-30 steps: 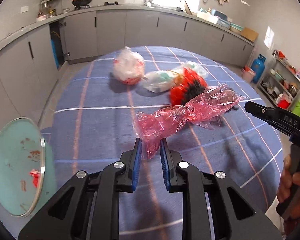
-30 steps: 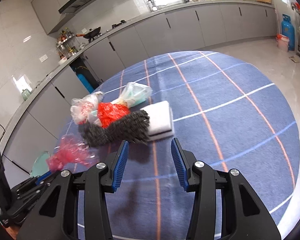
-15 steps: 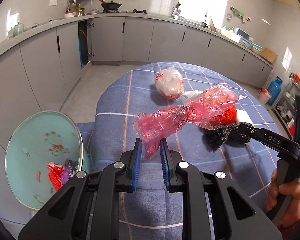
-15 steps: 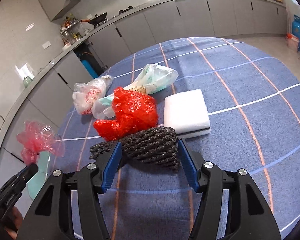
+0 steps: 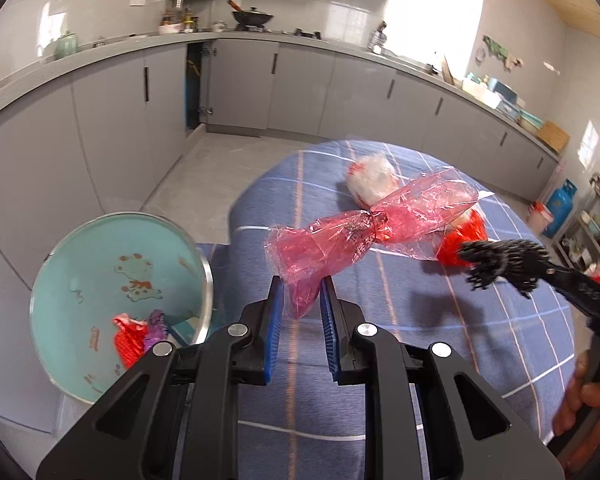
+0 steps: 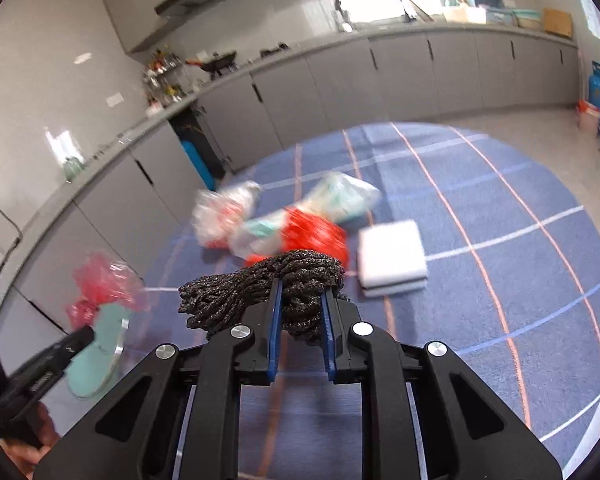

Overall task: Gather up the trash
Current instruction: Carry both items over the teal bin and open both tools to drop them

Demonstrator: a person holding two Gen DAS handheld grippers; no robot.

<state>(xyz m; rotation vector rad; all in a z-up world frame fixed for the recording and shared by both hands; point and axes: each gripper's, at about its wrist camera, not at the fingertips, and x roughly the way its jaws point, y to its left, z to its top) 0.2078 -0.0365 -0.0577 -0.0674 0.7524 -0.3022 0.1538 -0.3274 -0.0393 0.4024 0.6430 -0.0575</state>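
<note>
Right gripper [image 6: 300, 316] just closed on black mesh [image 6: 260, 288]; left gripper [image 5: 302, 308] still clamped pink bag [image 5: 364, 232], nearer bin [image 5: 120, 300]: 2 pieces collected.

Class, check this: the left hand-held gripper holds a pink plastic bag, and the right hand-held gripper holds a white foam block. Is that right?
Not quite. The right hand-held gripper holds the black mesh bundle; the white foam block lies on the table, per the right wrist view. The left hand-held gripper does hold the pink plastic bag.
</note>
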